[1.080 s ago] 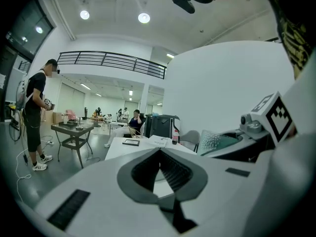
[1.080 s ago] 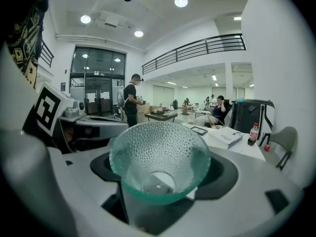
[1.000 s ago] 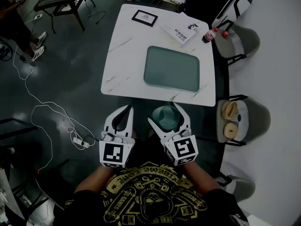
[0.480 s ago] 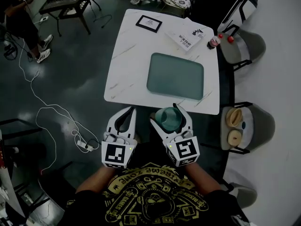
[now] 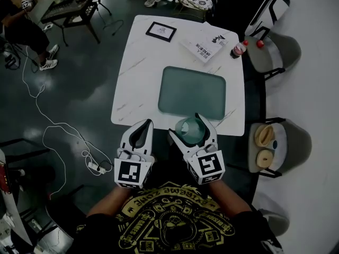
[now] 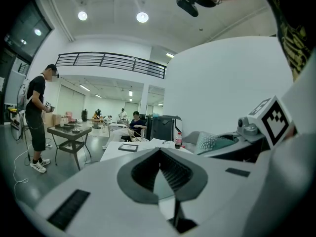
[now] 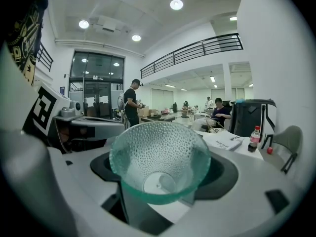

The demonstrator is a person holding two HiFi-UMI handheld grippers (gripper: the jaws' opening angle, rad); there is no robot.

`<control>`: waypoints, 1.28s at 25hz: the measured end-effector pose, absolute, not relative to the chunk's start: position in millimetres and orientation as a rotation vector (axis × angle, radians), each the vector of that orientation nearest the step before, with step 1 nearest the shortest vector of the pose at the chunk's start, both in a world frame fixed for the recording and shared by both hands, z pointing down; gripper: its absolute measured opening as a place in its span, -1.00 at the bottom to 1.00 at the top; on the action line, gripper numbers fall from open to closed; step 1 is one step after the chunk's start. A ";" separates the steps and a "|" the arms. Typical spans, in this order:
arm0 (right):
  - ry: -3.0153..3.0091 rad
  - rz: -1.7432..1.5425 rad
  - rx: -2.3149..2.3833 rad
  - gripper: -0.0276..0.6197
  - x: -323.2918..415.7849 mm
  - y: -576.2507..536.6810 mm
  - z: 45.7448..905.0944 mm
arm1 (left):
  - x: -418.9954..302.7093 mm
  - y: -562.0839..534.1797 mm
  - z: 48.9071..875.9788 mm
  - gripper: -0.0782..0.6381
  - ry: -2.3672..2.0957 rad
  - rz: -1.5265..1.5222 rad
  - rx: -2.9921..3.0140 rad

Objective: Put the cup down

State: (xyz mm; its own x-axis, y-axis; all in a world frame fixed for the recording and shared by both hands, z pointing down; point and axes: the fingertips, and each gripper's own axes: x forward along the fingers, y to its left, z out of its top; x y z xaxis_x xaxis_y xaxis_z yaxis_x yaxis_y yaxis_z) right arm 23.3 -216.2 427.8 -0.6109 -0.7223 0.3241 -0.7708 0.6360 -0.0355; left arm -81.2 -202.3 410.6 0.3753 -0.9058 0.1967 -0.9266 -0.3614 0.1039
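Note:
A clear green glass cup [image 5: 190, 129] with a dimpled wall is held upright between the fingers of my right gripper [image 5: 186, 127], which is shut on it. In the head view the cup hangs over the near edge of the white marble table [image 5: 139, 78], just in front of the green tray [image 5: 192, 91]. The right gripper view shows the cup [image 7: 159, 159] filling the space between the right gripper's [image 7: 160, 174] jaws. My left gripper [image 5: 144, 126] is beside it on the left, off the table, shut and holding nothing. The left gripper's [image 6: 159, 151] jaws meet at the tip.
On the far side of the table lie a framed picture [image 5: 161, 32], a booklet [image 5: 208, 38] and a small red-capped bottle [image 5: 237, 50]. Grey chairs [image 5: 280, 139] stand to the right. A cable [image 5: 53, 126] trails on the dark floor at left. A person [image 5: 24, 25] stands by a dark side table.
Both grippers have come closer to the table. The cup, off the table's edge a second ago, now hangs over its near edge by the tray. Both grips are unchanged.

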 end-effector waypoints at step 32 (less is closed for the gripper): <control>-2.566 0.285 1.094 0.32 82.0 -348.6 497.4 | -9.8 -327.9 475.5 -0.75 -1.718 0.335 2.289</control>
State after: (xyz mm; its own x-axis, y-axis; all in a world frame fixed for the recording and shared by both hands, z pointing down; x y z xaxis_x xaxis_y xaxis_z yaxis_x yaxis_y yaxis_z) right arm 82.0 -348.6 497.4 -0.6479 -0.6600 0.3803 -0.7274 0.6842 -0.0517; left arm -9.8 -327.9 475.5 0.2747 -0.9014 0.3349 -0.9611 -0.2676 0.0681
